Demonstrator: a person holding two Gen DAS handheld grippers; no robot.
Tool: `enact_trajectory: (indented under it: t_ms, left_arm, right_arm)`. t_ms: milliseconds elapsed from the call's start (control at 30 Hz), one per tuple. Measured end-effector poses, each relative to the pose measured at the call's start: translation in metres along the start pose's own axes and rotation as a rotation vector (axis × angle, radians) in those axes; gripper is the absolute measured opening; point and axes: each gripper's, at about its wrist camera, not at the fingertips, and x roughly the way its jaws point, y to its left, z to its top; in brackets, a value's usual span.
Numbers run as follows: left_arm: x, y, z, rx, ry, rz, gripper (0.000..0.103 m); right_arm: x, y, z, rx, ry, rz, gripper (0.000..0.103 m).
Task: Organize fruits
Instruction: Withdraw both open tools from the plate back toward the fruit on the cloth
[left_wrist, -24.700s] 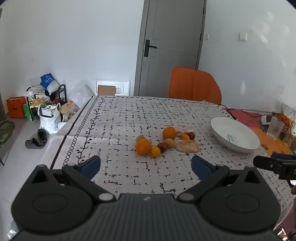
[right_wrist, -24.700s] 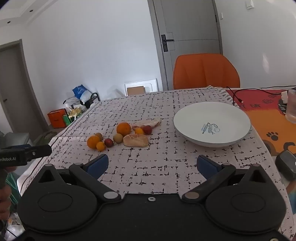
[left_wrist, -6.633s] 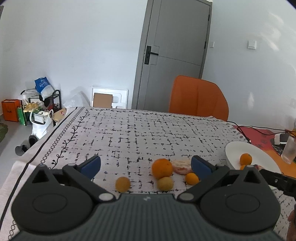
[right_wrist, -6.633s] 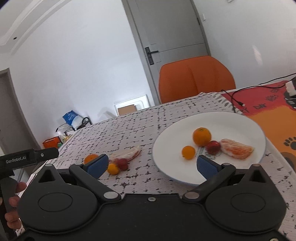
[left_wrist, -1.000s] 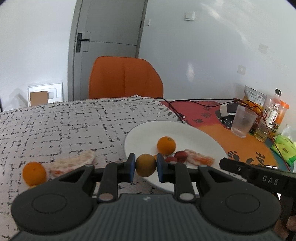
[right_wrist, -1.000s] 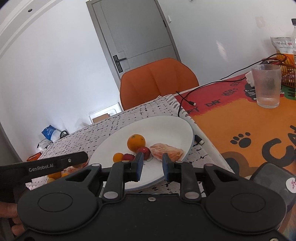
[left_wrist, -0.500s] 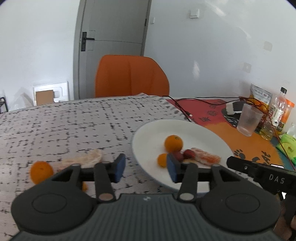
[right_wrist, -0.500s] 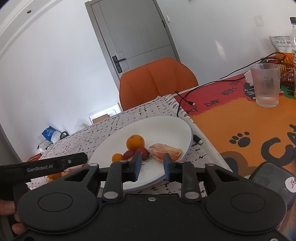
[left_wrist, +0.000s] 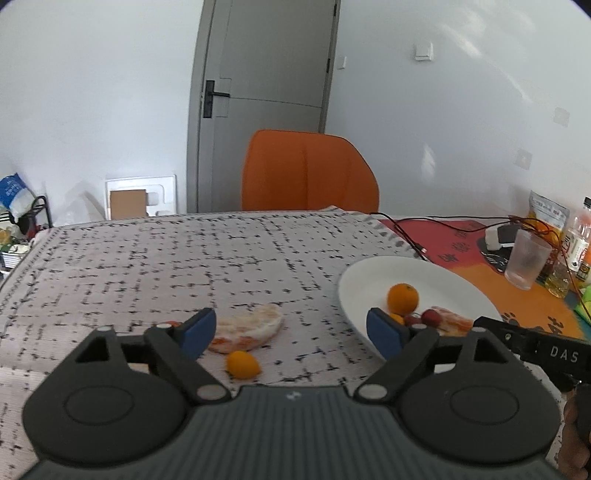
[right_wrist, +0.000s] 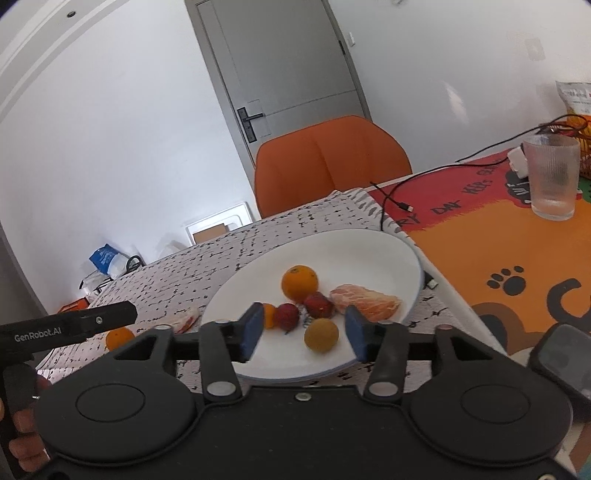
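Fruits are split: our white plate (right_wrist: 388, 251), centre of the right-wrist frame, holds an orange (right_wrist: 299, 282), a peeled citrus segment (right_wrist: 365, 301), two red fruits (right_wrist: 319, 304), a small orange one and a yellow-brown fruit (right_wrist: 321, 335). That last, unpinched between our right claw (right_wrist: 303, 332) as it opens, could roll off the rim. Lower centre in the left view, a peeled piece (left_wrist: 251, 326) and kumquat (left_wrist: 242, 364) wait on the worktop (left_wrist: 147, 258); our left claw (left_wrist: 291, 332), opening empty, could nudge them away.

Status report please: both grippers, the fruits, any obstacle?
Left gripper and right gripper: jaws opening, nothing held. Plate holds six fruits; small orange and peeled segment remain on cloth. Path clear.
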Motion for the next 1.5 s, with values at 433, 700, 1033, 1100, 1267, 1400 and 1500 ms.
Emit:
enact_trajectory:
  t_ms: [433, 700, 1033, 1100, 1267, 1400, 1500]
  left_arm:
    - [-0.020, 0.037, -0.006, -0.054, -0.014, 0.065, 0.094]
    - [-0.025, 0.055, -0.016, -0.081, 0.002, 0.102, 0.094]
    - [-0.022, 0.075, -0.029, -0.114, 0.053, 0.115, 0.094]
    - [-0.020, 0.079, -0.031, -0.118, 0.067, 0.113, 0.095]
    - [-0.015, 0.084, -0.035, -0.134, 0.065, 0.099, 0.094]
    - [-0.007, 0.087, -0.035, -0.154, 0.089, 0.075, 0.092]
    - [-0.001, 0.089, -0.037, -0.170, 0.101, 0.078, 0.087]
  right_arm:
    - [0.004, 0.031, -0.002, -0.047, 0.003, 0.034, 0.081]
    - [0.007, 0.050, -0.006, -0.076, -0.009, 0.063, 0.103]
    - [0.018, 0.071, -0.011, -0.117, 0.020, 0.091, 0.103]
    - [0.021, 0.075, -0.013, -0.127, 0.029, 0.097, 0.103]
    - [0.025, 0.084, -0.015, -0.145, 0.040, 0.111, 0.103]
    - [0.029, 0.086, -0.016, -0.152, 0.053, 0.117, 0.103]
    - [0.034, 0.089, -0.017, -0.159, 0.070, 0.116, 0.103]
